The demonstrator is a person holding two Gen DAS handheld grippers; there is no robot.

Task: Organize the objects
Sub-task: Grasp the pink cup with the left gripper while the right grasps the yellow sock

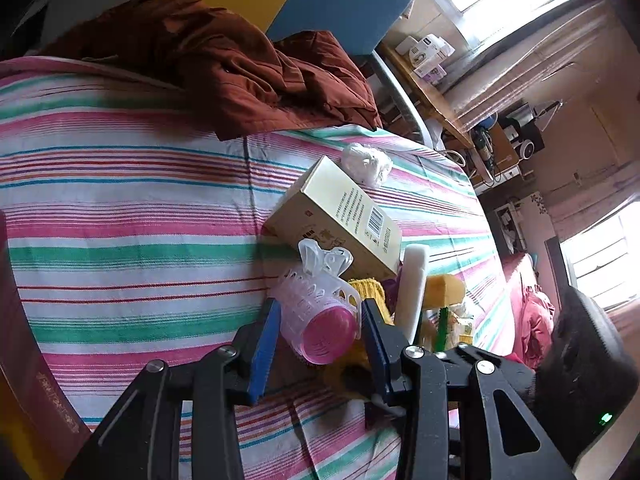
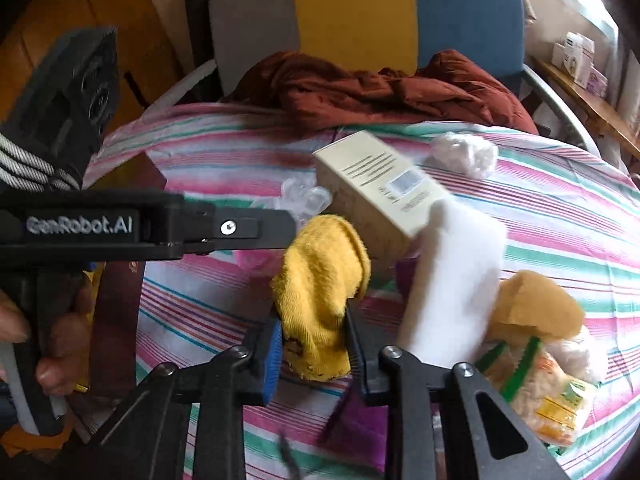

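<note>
My left claw (image 1: 320,320) is clamped on a pink, ribbed plastic cup-like thing (image 1: 316,320) that is wrapped in clear perforated plastic, its blue pads pressing on either side; my right claw (image 2: 314,340) is closed on a yellow fuzzy cloth (image 2: 320,292), which stands up between the pads and droops at its top.

All of this sits on a bed covered by a striped sheet (image 1: 120,220) of pink, green and white; a cream box (image 1: 340,220) with a barcode lies tilted just beyond the pink thing, touching its plastic wrap; a white foam block (image 2: 452,280) leans beside the box and next to the yellow cloth; a tan sponge (image 2: 540,304) rests just beside the block, above a packet (image 2: 540,384) with green edging; a crumpled white ball (image 1: 366,162) lies past the far end of the box.

A rust-brown quilted garment (image 1: 240,68) is heaped at the far edge of the bed; in the right wrist view my own hand (image 2: 44,344) grips the handle of the left claw.
</note>
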